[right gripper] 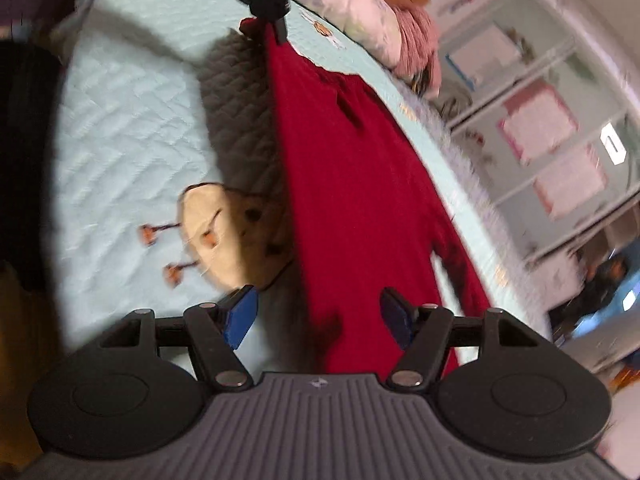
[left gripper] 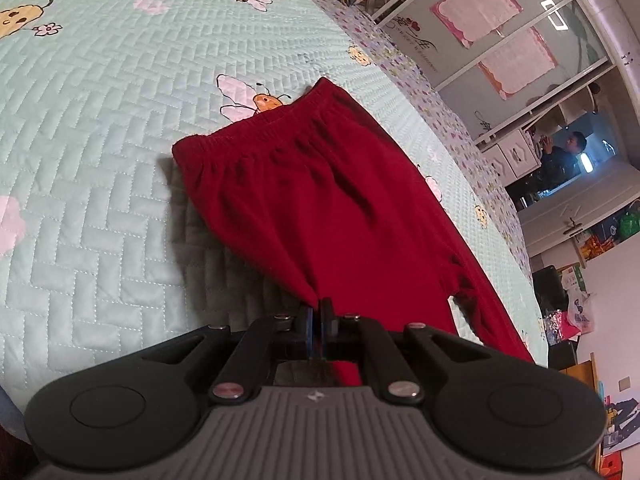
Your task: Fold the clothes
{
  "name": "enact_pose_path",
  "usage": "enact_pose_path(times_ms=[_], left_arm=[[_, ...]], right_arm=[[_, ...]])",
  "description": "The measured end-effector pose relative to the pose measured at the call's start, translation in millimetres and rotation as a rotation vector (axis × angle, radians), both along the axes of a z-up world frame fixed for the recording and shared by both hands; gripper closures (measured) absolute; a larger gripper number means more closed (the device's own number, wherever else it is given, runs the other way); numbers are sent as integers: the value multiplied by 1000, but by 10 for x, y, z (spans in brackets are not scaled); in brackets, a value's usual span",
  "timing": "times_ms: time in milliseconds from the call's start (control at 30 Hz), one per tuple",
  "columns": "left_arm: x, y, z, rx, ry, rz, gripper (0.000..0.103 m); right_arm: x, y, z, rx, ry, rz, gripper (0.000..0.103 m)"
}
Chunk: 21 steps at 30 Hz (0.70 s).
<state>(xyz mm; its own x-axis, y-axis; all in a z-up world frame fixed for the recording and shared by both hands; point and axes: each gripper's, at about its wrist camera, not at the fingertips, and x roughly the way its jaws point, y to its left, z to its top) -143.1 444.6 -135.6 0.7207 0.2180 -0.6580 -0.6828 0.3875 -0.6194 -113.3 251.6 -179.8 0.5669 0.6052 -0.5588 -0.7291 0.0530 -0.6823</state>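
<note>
Mint quilted bedspread (left gripper: 100, 128) (bee prints), left gripper (left gripper: 316, 314) fingers pinching red trousers (left gripper: 320, 208), right gripper (right gripper: 320, 316) fingers apart, seemingly empty

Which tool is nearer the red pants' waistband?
Left. The left tool is clamped on the red pants with the waistband just ahead; the right tool hangs open over the far, leg end.

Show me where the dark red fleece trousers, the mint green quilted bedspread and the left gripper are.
dark red fleece trousers (left gripper: 320, 208): left wrist view, seat area.
mint green quilted bedspread (left gripper: 100, 120): left wrist view, bare quilting.
left gripper (left gripper: 316, 314): left wrist view, between fingertips.
</note>
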Motion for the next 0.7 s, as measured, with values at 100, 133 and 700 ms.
enact_pose_path(times_ms=[100,133,700], left_arm=[[-82,-9,-31,12,27,2,101],[-113,-15,-44,18,39,2,101],[-451,136,-474,-67,70,60,95]], right_arm=[[92,138,55,-13,36,-9,100],[96,135,115,-15,91,-9,100],[-339,-127,-33,-2,100,60,96]])
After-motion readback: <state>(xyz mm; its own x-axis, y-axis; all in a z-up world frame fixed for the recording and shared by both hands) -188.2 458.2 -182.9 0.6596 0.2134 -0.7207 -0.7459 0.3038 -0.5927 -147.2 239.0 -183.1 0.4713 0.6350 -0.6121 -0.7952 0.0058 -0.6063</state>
